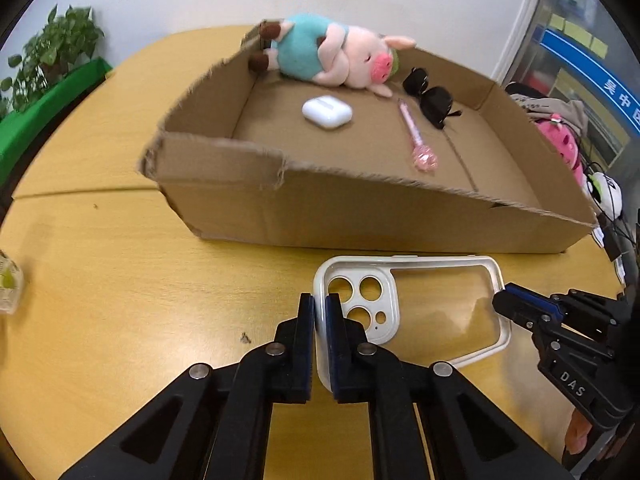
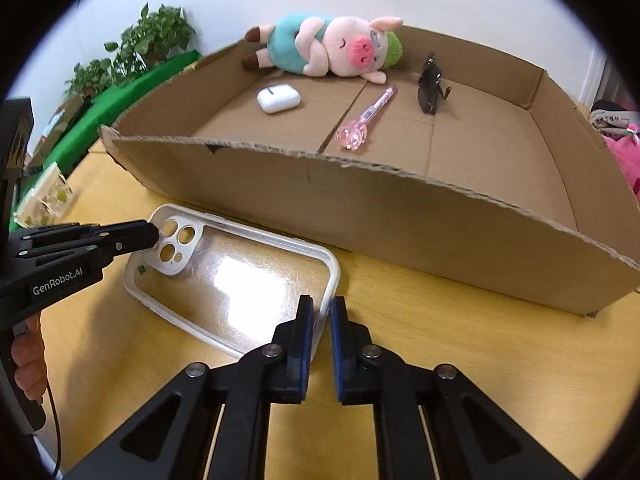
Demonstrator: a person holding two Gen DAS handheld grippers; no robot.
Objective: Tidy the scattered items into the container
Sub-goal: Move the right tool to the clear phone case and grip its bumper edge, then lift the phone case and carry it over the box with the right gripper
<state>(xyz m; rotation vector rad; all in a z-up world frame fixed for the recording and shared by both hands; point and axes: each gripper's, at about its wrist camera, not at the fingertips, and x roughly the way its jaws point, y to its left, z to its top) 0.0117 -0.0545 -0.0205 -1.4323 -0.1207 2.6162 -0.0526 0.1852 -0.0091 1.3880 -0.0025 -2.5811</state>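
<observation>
A clear phone case (image 1: 436,304) with a white rim lies on the yellow table in front of the cardboard box (image 1: 360,216). My left gripper (image 1: 320,308) is shut on its camera end. My right gripper (image 2: 321,312) is shut on the opposite end of the phone case (image 2: 240,276); it also shows in the left wrist view (image 1: 502,300). Inside the box (image 2: 400,220) lie a plush pig (image 2: 332,46), a white earbud case (image 2: 279,98), a pink pen (image 2: 366,120) and black sunglasses (image 2: 430,88).
A small clear packet (image 1: 8,284) lies at the table's left edge. Potted plants (image 2: 132,52) on a green ledge stand behind on the left. Pink and grey items (image 1: 560,136) sit to the right of the box.
</observation>
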